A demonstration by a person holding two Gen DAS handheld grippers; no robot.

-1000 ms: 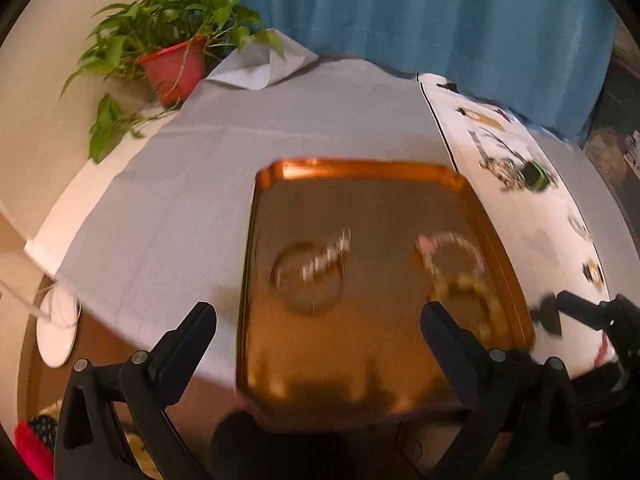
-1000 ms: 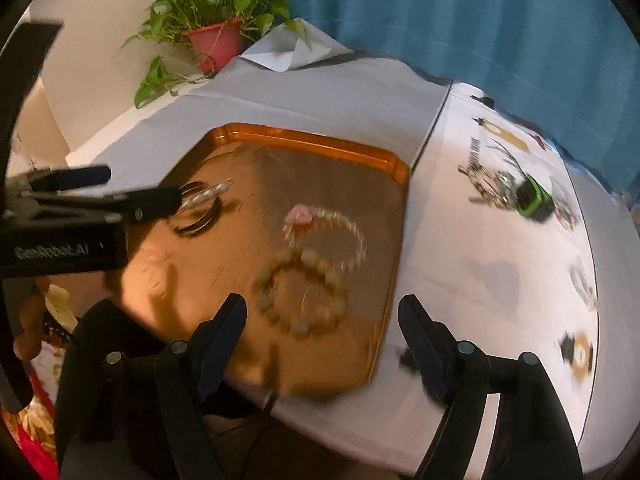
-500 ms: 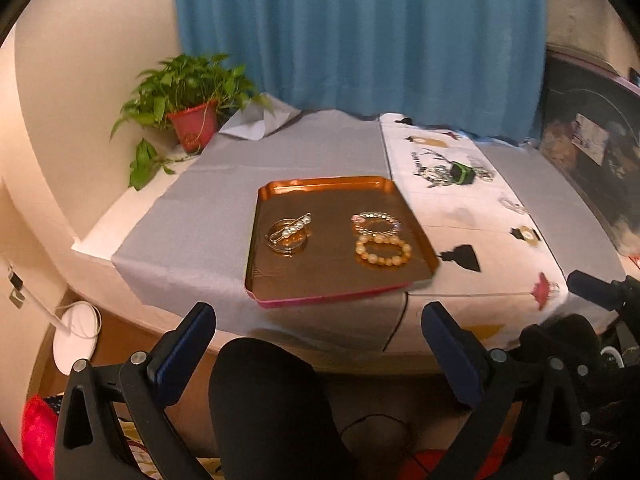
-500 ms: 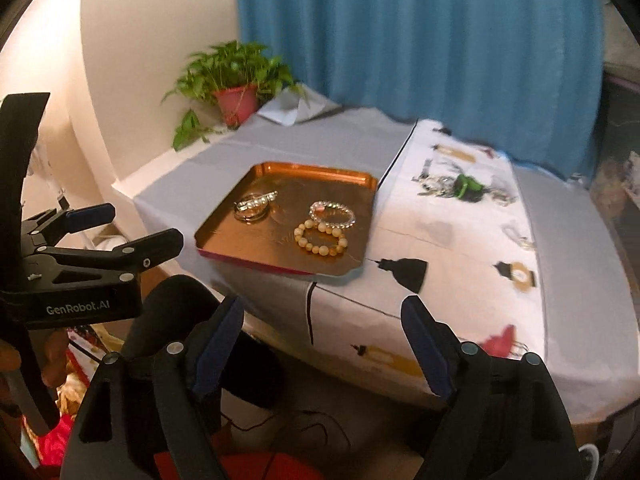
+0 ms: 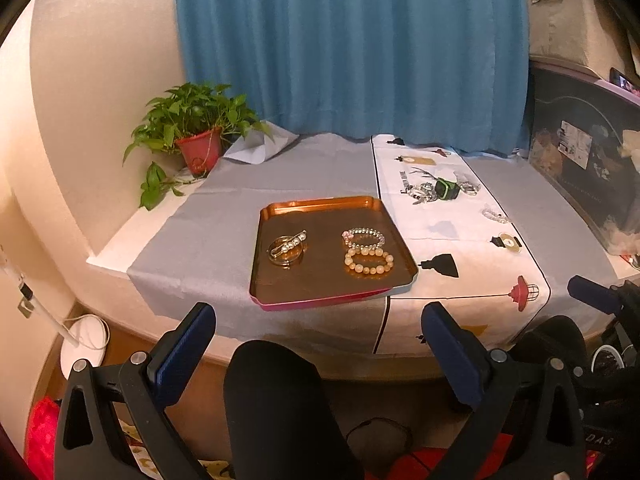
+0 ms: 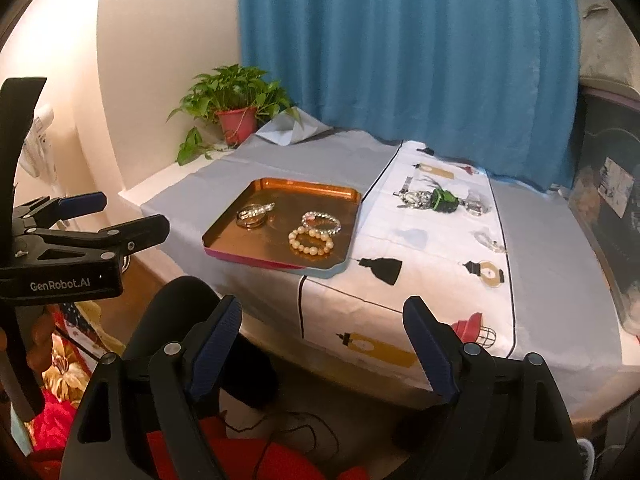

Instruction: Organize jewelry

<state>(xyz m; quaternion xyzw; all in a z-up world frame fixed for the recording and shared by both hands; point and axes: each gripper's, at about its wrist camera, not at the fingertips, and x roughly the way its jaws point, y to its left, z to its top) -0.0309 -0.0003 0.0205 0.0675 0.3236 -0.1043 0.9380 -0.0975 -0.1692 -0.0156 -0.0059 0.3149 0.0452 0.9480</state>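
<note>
A copper tray sits near the table's front edge. In it lie a gold bangle with a pearl clip, a crystal bracelet and a cream bead bracelet. More jewelry lies in a pile on the white runner, with a clear bracelet nearer. My left gripper is open and empty, below and in front of the table. My right gripper is open and empty, also back from the table edge.
A potted plant stands at the back left corner by a blue curtain. A person's dark knee is between the left fingers. The left gripper shows at the left of the right wrist view.
Both grippers have pulled back and away from the tray, from just over it to below the table's front edge. The jewelry in the tray has not moved.
</note>
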